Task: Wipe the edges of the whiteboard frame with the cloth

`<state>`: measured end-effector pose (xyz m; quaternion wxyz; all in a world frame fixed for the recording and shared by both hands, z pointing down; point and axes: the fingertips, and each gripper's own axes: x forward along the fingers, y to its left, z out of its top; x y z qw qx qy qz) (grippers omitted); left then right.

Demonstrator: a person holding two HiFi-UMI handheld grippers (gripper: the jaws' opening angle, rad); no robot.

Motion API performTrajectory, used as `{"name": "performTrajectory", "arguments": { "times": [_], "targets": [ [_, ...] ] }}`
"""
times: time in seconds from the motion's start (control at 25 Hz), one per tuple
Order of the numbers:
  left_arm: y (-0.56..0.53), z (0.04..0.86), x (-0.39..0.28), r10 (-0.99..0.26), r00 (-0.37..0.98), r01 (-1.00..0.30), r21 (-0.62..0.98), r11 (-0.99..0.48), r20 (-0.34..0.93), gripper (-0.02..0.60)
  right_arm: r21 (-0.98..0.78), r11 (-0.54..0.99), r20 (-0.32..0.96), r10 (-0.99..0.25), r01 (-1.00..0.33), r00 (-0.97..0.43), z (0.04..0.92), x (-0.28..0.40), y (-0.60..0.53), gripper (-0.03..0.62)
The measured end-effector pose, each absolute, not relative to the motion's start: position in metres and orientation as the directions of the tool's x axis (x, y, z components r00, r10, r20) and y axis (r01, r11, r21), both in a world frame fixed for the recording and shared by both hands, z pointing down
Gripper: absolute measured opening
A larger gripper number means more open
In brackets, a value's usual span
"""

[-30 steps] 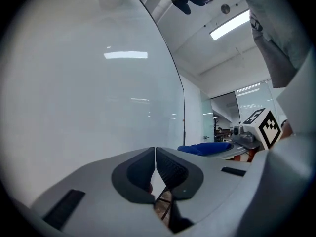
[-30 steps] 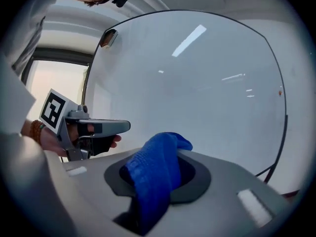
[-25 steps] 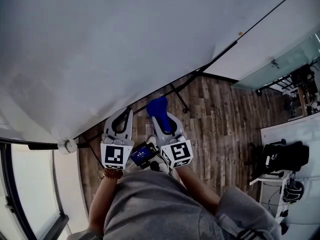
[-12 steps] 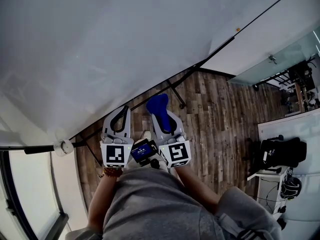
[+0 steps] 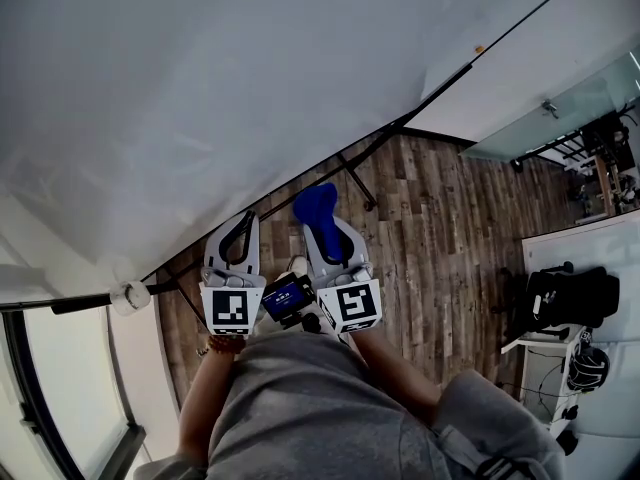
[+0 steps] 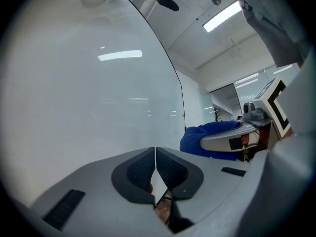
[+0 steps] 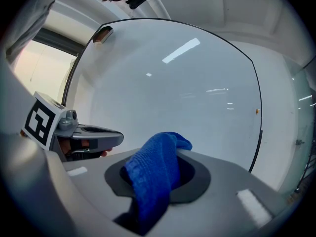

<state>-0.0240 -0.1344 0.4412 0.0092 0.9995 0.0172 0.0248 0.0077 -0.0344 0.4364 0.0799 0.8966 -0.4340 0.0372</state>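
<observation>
Right gripper view | right tongs (image 7: 165,172) clamp cloth (image 7: 148,181) | left tongs (image 6: 155,168) closed

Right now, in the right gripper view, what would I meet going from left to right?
Left tongs → blue cloth → black right edge of the whiteboard frame.

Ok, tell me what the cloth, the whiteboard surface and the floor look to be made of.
The blue cloth: soft matte fabric, probably microfibre; a ribbed weave shows. The whiteboard: smooth glossy panel, perhaps glass or coated steel; bright reflections sit on it. The floor: wood-look planks, wood or laminate; grain and seams show.
</observation>
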Motion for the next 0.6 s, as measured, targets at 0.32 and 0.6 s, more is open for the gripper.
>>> {"name": "performTrajectory", "arguments": {
  "times": [0.32,0.6],
  "targets": [
    [-0.133,0.439,-0.023,0.04,0.996,0.037,0.052,-0.998,0.076,0.015,0.106,-0.596,0.126,-0.786,-0.796,0.606,0.425,0.01,-0.034,0.11],
    [-0.135,0.44,-0.017,0.026,0.999,0.026,0.024,-0.999,0.039,0.015,0.102,-0.59,0.131,-0.79,-0.801,0.598,0.427,0.016,-0.036,0.11]
  ]
}}
